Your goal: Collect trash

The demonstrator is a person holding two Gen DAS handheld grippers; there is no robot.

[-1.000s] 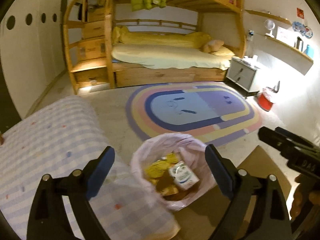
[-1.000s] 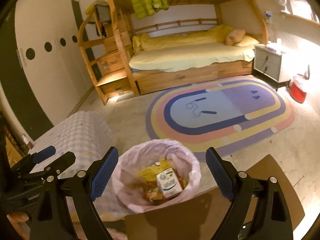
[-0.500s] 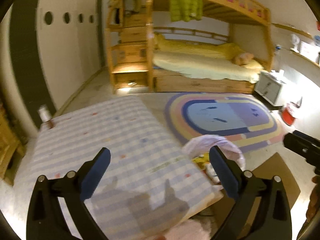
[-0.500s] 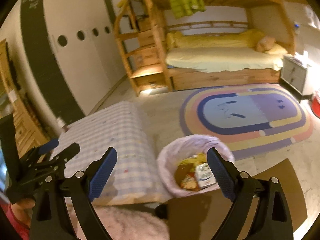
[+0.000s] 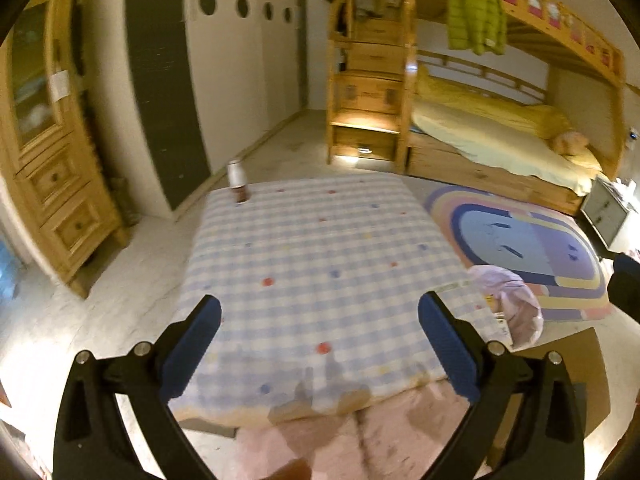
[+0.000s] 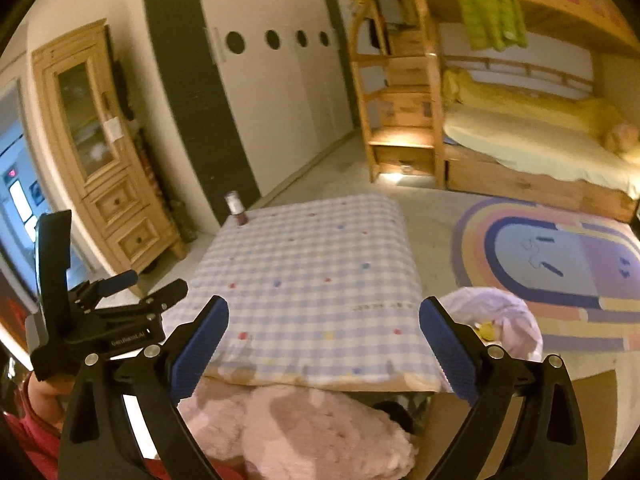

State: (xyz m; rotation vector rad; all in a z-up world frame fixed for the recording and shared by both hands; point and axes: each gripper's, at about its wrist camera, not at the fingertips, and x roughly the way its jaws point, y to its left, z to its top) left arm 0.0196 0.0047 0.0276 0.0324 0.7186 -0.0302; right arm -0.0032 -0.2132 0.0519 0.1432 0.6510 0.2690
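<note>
A small bottle (image 5: 238, 187) with a white cap and brown body stands upright at the far left corner of the blue checked table (image 5: 320, 256); it also shows in the right wrist view (image 6: 236, 209). A bin lined with a pale purple bag (image 5: 510, 304) stands on the floor at the table's right edge and holds trash; it also shows in the right wrist view (image 6: 500, 320). My left gripper (image 5: 320, 340) is open and empty over the table's near edge. My right gripper (image 6: 323, 342) is open and empty. The left gripper shows at the left of the right wrist view (image 6: 156, 290).
A pink fluffy cushion (image 6: 312, 432) lies below the table's near edge. Brown cardboard (image 5: 576, 368) lies on the floor by the bin. A wooden cabinet (image 5: 44, 152) stands at left, a bunk bed (image 5: 500, 120) at the back, an oval rug (image 5: 524, 244) on the floor.
Both grippers have swung left, away from the bin and over the checked table. The bottle at the far corner has come into view. Both stay open.
</note>
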